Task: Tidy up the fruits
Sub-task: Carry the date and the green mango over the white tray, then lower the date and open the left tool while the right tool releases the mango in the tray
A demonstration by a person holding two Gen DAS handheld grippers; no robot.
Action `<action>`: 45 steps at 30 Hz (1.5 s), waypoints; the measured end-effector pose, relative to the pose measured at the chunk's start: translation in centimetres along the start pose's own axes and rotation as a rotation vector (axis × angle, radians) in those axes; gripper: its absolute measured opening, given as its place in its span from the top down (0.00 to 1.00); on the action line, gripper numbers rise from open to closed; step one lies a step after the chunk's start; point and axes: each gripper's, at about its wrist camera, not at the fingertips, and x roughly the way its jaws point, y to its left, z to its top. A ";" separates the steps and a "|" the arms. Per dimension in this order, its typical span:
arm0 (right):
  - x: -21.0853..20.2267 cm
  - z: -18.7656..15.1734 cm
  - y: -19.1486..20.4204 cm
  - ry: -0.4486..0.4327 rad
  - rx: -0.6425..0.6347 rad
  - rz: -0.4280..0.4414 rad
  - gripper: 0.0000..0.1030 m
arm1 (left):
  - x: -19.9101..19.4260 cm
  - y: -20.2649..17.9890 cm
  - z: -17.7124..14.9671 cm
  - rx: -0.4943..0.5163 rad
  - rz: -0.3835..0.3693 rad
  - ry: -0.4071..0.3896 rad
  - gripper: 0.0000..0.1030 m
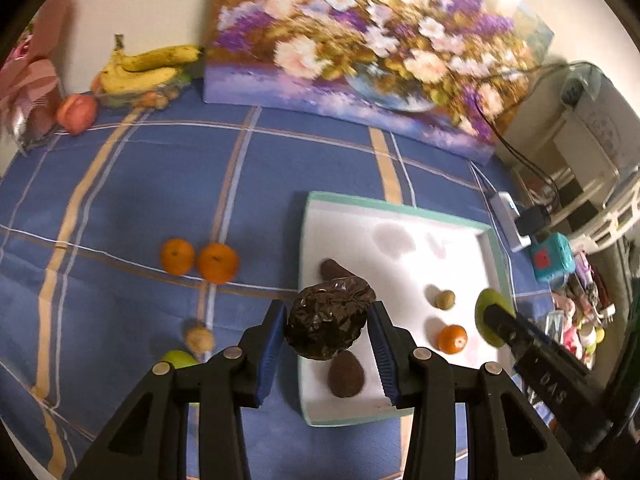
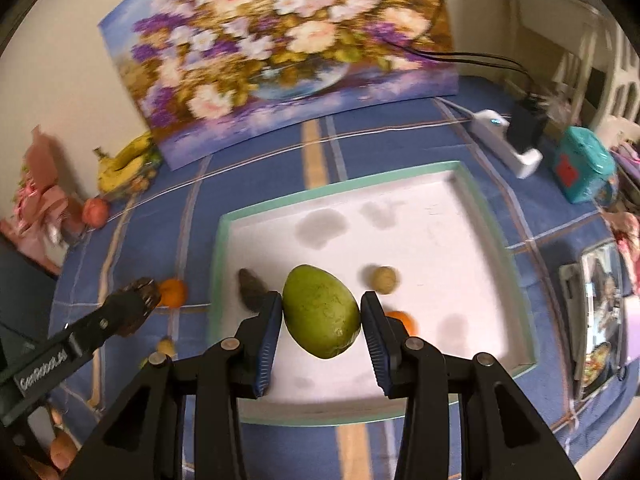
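Note:
My left gripper (image 1: pixel 328 326) is shut on a dark brown wrinkled fruit (image 1: pixel 328 322) and holds it over the left edge of the white tray (image 1: pixel 400 216). My right gripper (image 2: pixel 322 320) is shut on a green pear-shaped fruit (image 2: pixel 322 316) above the tray (image 2: pixel 440 220); it also shows in the left wrist view (image 1: pixel 490 320). In the tray lie a dark avocado (image 1: pixel 346 374), another dark fruit (image 1: pixel 332 270), a walnut (image 1: pixel 445 300) and a mandarin (image 1: pixel 452 339). Two mandarins (image 1: pixel 198 260), a walnut (image 1: pixel 199 340) and a green fruit (image 1: pixel 180 358) lie on the blue cloth.
A flower painting (image 1: pixel 360 48) leans against the wall behind the tray. Bananas (image 1: pixel 148 66) and a red apple (image 1: pixel 76 114) sit at the far left. A white power strip (image 1: pixel 512 220) with cables and a teal box (image 1: pixel 554 258) lie right of the tray.

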 end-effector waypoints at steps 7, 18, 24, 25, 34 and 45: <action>-0.4 0.4 -2.7 -0.024 0.034 -0.059 0.59 | 1.4 -2.6 -0.3 0.051 -0.018 0.033 0.57; 0.4 1.2 -3.8 -0.036 0.019 -0.110 0.59 | 5.2 -3.5 -0.7 0.061 -0.027 0.099 0.57; 3.0 0.9 -4.8 -0.004 0.016 -0.142 0.59 | 7.5 -3.3 -1.2 0.050 -0.027 0.144 0.57; 3.4 0.8 -5.0 0.007 0.020 -0.145 0.59 | 7.8 -3.3 -1.3 0.048 -0.028 0.151 0.57; 5.9 -0.1 -6.6 0.076 0.044 -0.155 0.59 | 9.8 -2.8 -1.9 0.026 -0.019 0.201 0.57; 6.2 -0.2 -6.8 0.090 0.041 -0.156 0.59 | 9.7 -2.5 -1.6 0.031 0.004 0.213 0.57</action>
